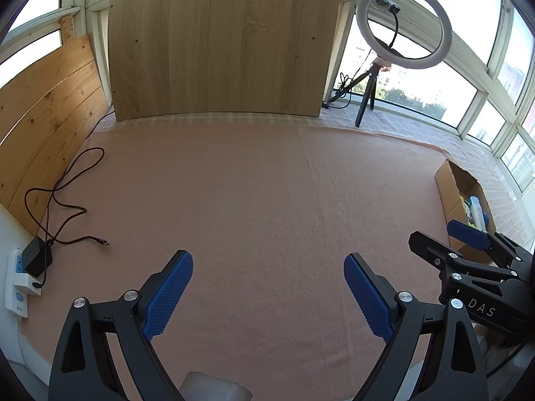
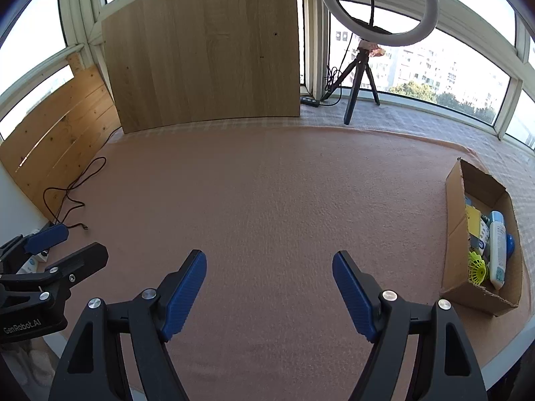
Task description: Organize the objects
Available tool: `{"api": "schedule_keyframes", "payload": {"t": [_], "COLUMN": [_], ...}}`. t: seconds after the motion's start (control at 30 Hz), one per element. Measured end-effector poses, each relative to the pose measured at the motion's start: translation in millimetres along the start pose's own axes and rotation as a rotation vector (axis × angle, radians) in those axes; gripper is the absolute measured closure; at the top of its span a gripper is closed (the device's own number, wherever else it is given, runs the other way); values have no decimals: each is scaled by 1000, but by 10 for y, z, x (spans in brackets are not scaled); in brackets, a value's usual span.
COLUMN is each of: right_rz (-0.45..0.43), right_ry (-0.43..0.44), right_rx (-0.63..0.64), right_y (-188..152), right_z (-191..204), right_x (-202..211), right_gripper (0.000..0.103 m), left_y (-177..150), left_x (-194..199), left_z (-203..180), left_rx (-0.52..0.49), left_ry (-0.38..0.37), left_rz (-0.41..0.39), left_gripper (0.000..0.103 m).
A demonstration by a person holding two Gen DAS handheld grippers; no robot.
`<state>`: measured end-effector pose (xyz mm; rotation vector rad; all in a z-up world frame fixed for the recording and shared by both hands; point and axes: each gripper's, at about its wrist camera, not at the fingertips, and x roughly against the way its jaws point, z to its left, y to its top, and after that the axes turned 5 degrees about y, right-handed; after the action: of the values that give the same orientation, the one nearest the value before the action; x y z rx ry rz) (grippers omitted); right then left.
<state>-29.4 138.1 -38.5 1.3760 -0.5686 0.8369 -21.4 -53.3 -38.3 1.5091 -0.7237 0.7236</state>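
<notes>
A cardboard box (image 2: 454, 207) lies on the pink cloth at the right, holding a white tube (image 2: 497, 250), a yellow-green shuttlecock (image 2: 478, 267), a yellow card and a blue item. The box (image 1: 449, 190) shows at the right edge of the left wrist view too. My left gripper (image 1: 267, 260) stands open over bare cloth with nothing between its blue pads. My right gripper (image 2: 269, 257) is also open and holds nothing; it hovers left of the box. Each gripper appears at the edge of the other's view.
A tall wooden board (image 1: 220, 43) leans at the back, with a plank panel (image 1: 46, 117) at the left. A ring light on a tripod (image 2: 378, 6) stands back right. A dark cable (image 1: 67, 187) and charger in a power strip (image 1: 20, 277) lie at the left.
</notes>
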Motion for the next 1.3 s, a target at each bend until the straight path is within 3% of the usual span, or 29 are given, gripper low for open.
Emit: {"api": "schedule_keyframes", "payload": {"t": [1.3], "right_rz": [11], "right_ry": [-5], "right_rx": [-19], "right_y": [28], "right_z": [-102], "right_x": [-31], "right_gripper": [27], "left_y": [71], "left_x": [-137], "left_z": [-80], "left_rx": [-10], "left_ry": [7], "left_rz": [13], "left_gripper": [9]}}
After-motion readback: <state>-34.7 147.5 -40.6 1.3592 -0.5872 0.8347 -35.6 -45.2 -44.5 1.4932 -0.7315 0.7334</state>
